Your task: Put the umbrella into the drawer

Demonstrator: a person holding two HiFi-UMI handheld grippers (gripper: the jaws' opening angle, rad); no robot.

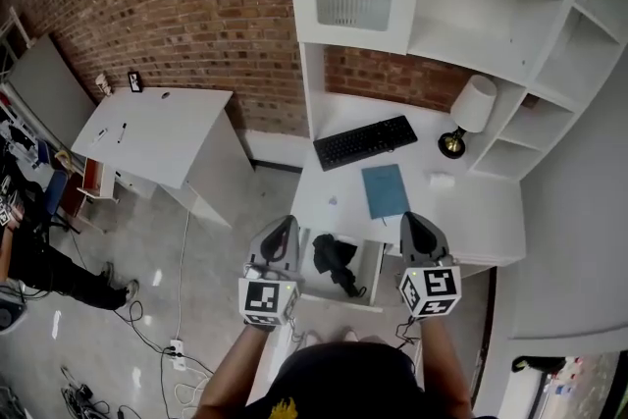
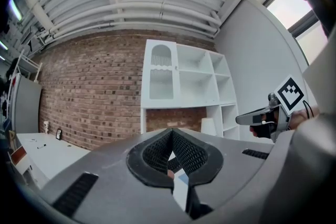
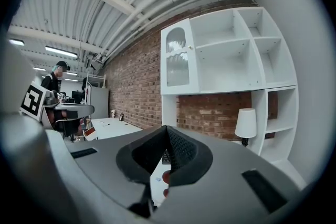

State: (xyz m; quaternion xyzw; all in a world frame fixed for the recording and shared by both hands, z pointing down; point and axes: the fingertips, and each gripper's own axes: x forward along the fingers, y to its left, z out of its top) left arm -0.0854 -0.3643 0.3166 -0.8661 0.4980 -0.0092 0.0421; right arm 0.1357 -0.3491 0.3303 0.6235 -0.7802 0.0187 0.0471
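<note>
A black folded umbrella (image 1: 336,262) lies inside the open white drawer (image 1: 373,262) under the desk. Both grippers are held high above the drawer front, close to the head camera and pointing level toward the shelves. My left gripper (image 1: 285,223) is over the drawer's left edge, and its jaws (image 2: 171,132) meet at the tip with nothing between them. Over the drawer's right corner, my right gripper (image 1: 414,219) is shut and empty too (image 3: 166,128). Neither one touches the umbrella. From the left gripper view the right gripper (image 2: 268,115) shows at the right.
On the white desk (image 1: 491,211) lie a black keyboard (image 1: 365,141), a blue notebook (image 1: 385,190) and a small white item, beside a white lamp (image 1: 469,113). A white shelf unit (image 1: 491,5) rises behind. A second white table (image 1: 157,132) and floor cables (image 1: 177,348) are to the left.
</note>
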